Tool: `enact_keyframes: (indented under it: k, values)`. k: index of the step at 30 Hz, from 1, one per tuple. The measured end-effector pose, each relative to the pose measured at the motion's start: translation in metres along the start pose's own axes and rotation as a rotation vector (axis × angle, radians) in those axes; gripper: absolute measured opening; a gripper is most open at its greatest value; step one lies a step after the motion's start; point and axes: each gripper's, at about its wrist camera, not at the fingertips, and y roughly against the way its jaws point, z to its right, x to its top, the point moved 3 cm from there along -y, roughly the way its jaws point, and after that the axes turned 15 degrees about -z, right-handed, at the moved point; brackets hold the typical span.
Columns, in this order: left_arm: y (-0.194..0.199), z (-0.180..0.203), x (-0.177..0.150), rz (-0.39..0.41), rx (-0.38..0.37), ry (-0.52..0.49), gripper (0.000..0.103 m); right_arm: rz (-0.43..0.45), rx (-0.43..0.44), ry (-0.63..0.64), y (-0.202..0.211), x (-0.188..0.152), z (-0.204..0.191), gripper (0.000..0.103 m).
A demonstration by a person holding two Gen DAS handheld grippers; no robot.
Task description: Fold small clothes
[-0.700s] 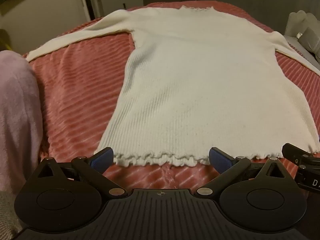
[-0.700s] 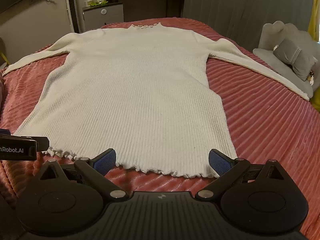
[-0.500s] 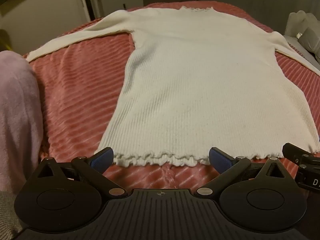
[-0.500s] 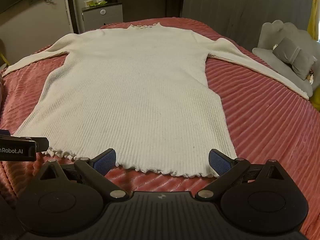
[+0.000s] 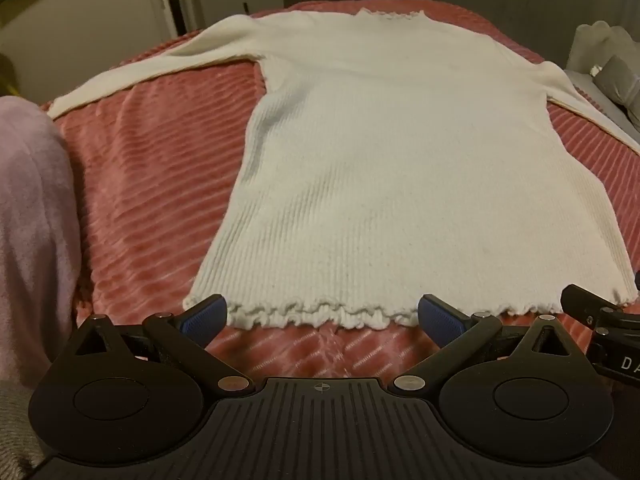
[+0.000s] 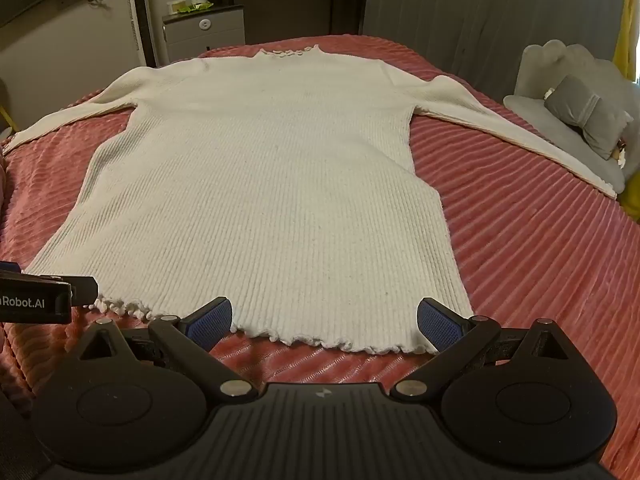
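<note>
1. Currently the sweater (image 5: 400, 168) lies flat on the bedspread (image 5: 152, 184), collar at 12 o'clock, hem at 6, ready for folding.
2. The left gripper (image 5: 322, 316) and right gripper (image 6: 325, 318) are both spread, empty, poised at the hem.

The left wrist view's right edge cuts off the cream sweater's (image 5: 400, 168) right sleeve (image 5: 592, 112), the right gripper (image 5: 608, 336) shows only as a sliver there, and small items on the far cabinet (image 6: 204, 28) are unreadable.
</note>
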Motion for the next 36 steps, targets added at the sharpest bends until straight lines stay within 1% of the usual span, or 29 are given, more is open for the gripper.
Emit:
enact_keyframes:
  k: [36]
  values:
    - [0.0011, 0.0013, -0.0003, 0.004, 0.005, -0.003, 0.103, -0.002, -0.009, 0.006, -0.0007, -0.0013, -0.0016, 0.099]
